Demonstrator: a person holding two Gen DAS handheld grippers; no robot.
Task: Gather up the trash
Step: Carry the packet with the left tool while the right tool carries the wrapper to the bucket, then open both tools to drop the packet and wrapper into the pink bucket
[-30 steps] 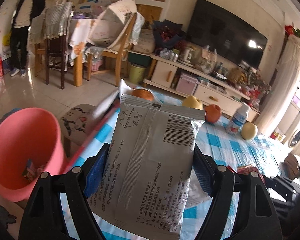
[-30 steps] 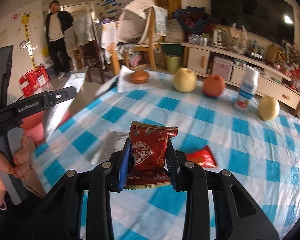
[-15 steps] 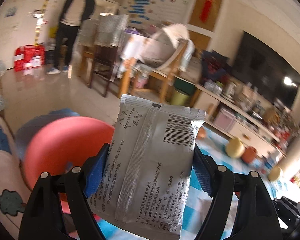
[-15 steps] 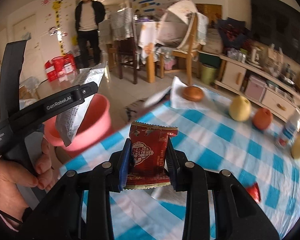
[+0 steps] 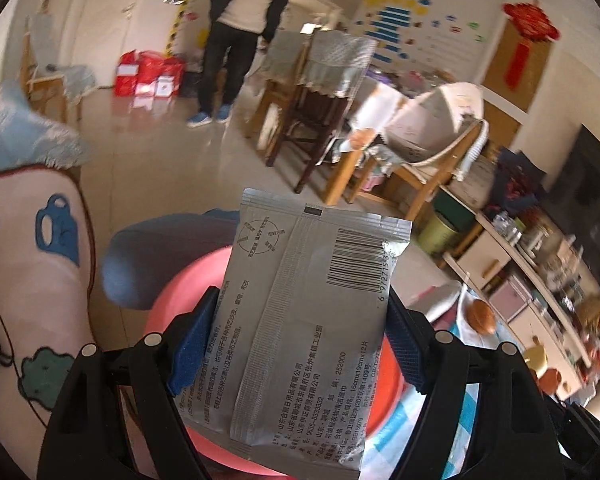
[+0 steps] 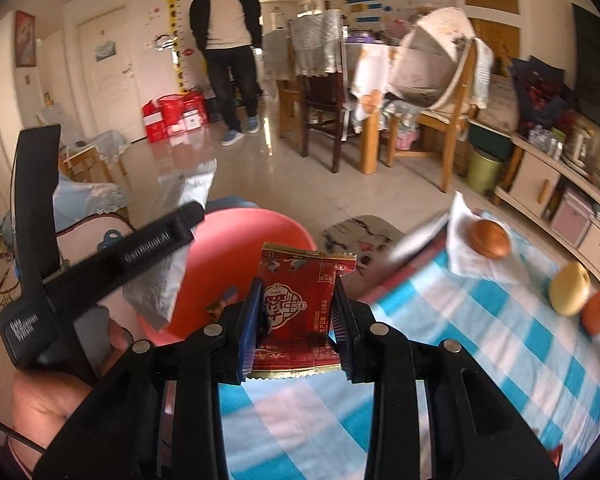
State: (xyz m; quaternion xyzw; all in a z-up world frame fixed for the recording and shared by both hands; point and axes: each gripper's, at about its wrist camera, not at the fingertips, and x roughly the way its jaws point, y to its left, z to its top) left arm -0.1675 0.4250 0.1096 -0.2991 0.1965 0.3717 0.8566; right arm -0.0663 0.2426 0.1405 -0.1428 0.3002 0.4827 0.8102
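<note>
My left gripper [image 5: 300, 344] is shut on a silver wipes packet [image 5: 300, 320], its blue pads pressing both side edges, and holds it over a pink bin [image 5: 172, 304] on the floor. In the right wrist view the same silver packet [image 6: 160, 280] hangs over the pink bin [image 6: 252, 240] in the left gripper, held by a hand [image 6: 44, 396]. My right gripper [image 6: 296, 312] is shut on a red snack wrapper [image 6: 296, 304], near the table's left edge beside the bin.
The blue-checked tablecloth [image 6: 480, 340] carries a bun on a napkin [image 6: 490, 239], a yellow apple [image 6: 570, 294] and an orange fruit [image 6: 598, 312]. A person [image 6: 228, 52] stands on the tiled floor behind. Dining chairs [image 6: 324, 92] and a TV cabinet [image 6: 540, 184] stand further back.
Both grippers have swung left, from over the table toward the pink bin. The silver packet now hangs above the bin; the red wrapper has come to the table's edge. Neither grip has altered.
</note>
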